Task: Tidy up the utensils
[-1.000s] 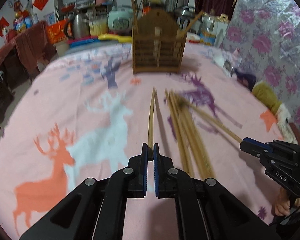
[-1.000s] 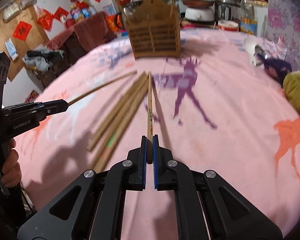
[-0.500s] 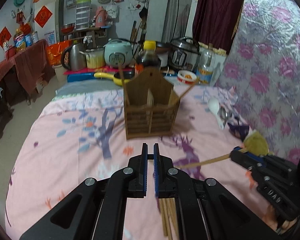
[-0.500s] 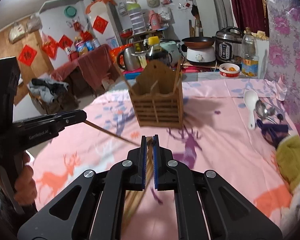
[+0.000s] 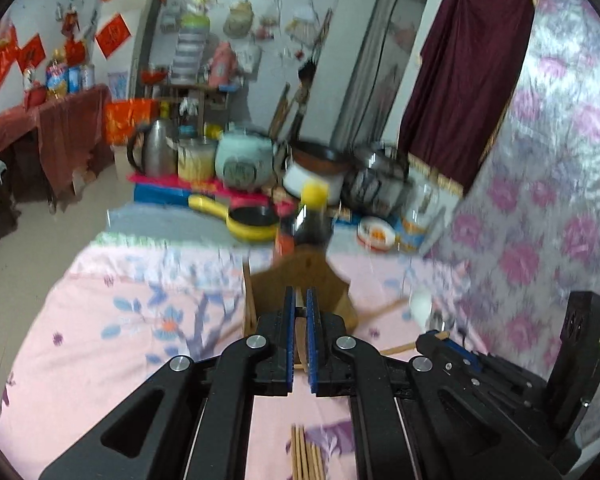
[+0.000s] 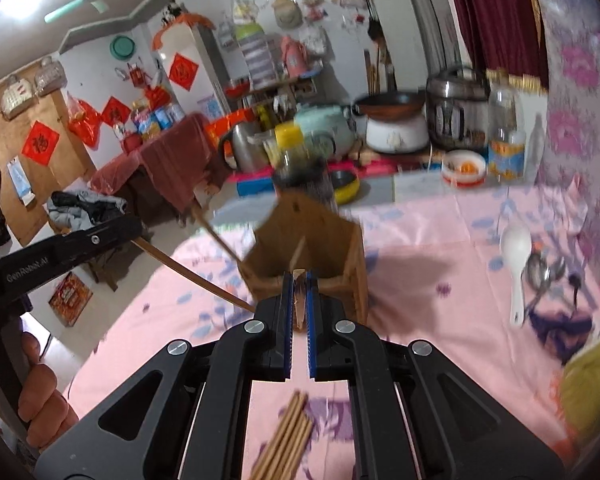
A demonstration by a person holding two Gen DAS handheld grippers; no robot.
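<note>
- Two grippers are up over the pink deer-print tablecloth (image 6: 440, 240); each is clamped on a single wooden chopstick, so two chopsticks are in the air.
- A loose bundle of chopsticks (image 6: 286, 438) lies flat on the cloth below and behind the fingers; about five ends show, though the rest run out of view, so I cannot count them exactly.
- The left gripper (image 5: 298, 334) has its blue-padded jaws nearly together on the left chopstick (image 6: 192, 276); from the right wrist view that stick slants out of the black jaw towards the holder's near left corner.
- The right gripper (image 6: 298, 322) is likewise pinched almost closed on the right chopstick (image 5: 396, 347); its tip shows between the pads, just in front of the holder's rim.
- One wooden utensil holder (image 6: 312, 256) stands upright on the cloth, directly ahead of both grippers; it has a peaked back and a divider inside; at least one stick leans out of its left side; the picture is too blurred to tell what else is in it.
- One white spoon (image 6: 516, 264) lies on the cloth to the right, beside some metal spoons (image 6: 542, 272) I cannot count.
- A hand (image 6: 44, 392) grips the left gripper's handle.
</note>
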